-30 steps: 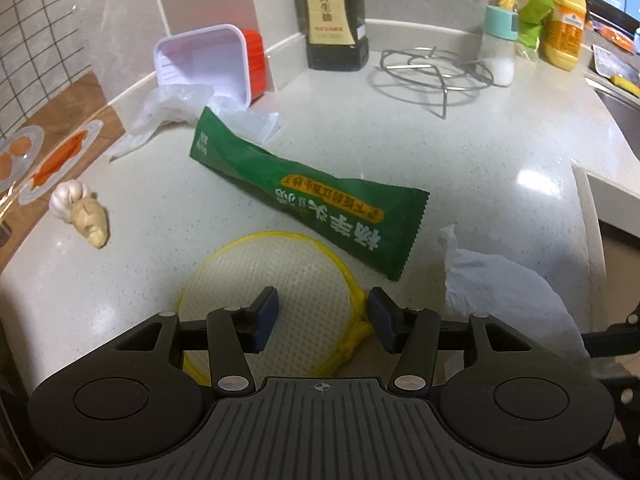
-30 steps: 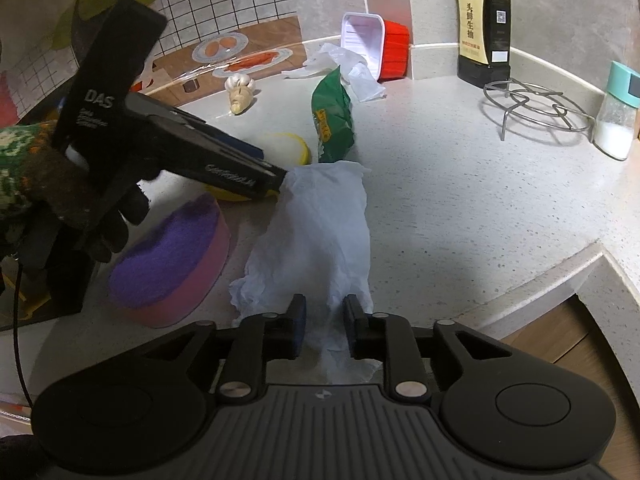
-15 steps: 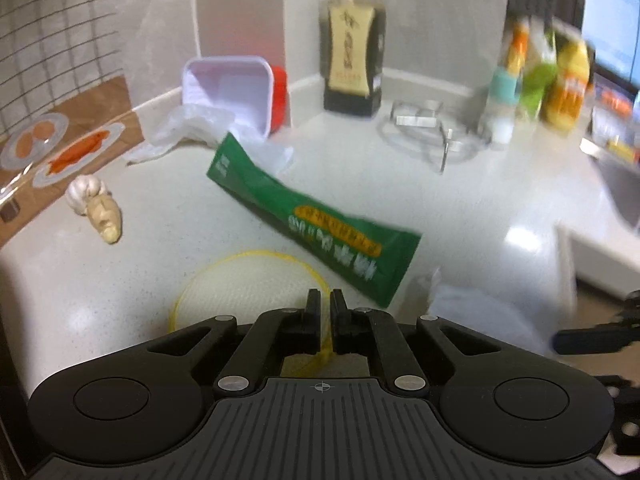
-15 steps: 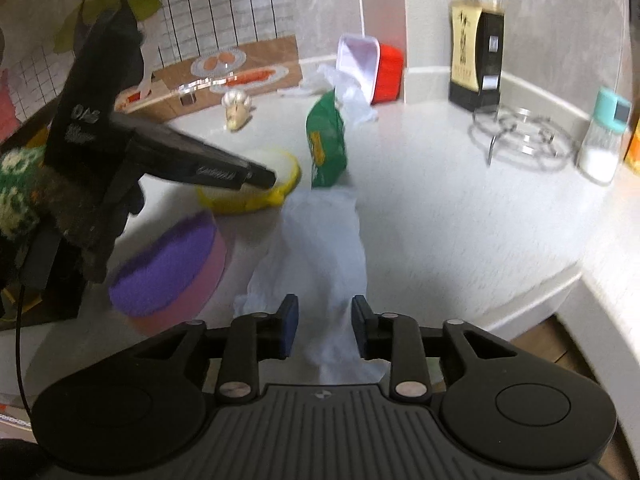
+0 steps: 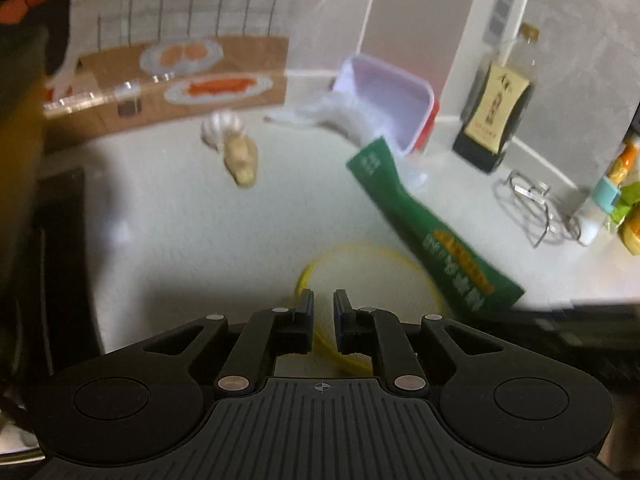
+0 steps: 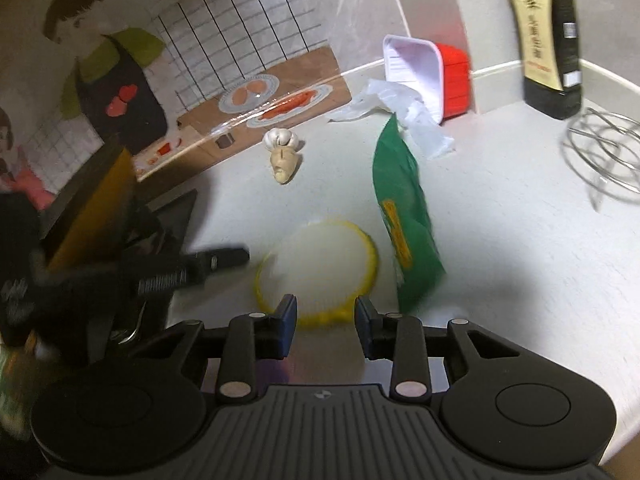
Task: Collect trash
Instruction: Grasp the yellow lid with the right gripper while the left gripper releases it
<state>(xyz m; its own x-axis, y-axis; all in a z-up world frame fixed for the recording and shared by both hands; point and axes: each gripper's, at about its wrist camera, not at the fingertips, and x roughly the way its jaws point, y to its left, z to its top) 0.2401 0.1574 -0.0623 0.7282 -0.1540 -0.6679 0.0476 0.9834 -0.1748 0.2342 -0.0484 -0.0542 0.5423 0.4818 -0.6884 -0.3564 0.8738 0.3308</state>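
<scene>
Jaws of the left gripper (image 5: 323,312) are easing apart over the rim of a round yellow-edged white mesh lid (image 5: 372,276), pads not pressing it, while the right gripper (image 6: 326,318) stands part-open and empty just before that lid. Beyond lies a long green snack packet (image 6: 404,220) on the pale speckled counter (image 6: 500,216). Farther back sit a crumpled clear plastic bag (image 6: 400,108) and a tipped red-and-white tray (image 6: 424,76).

Wire rack (image 6: 608,152) cut off rightward

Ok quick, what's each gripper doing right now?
Left gripper: fingers opening, edge of the yellow-rimmed mesh disc between them.
Right gripper: open, nothing clearly held.
</scene>
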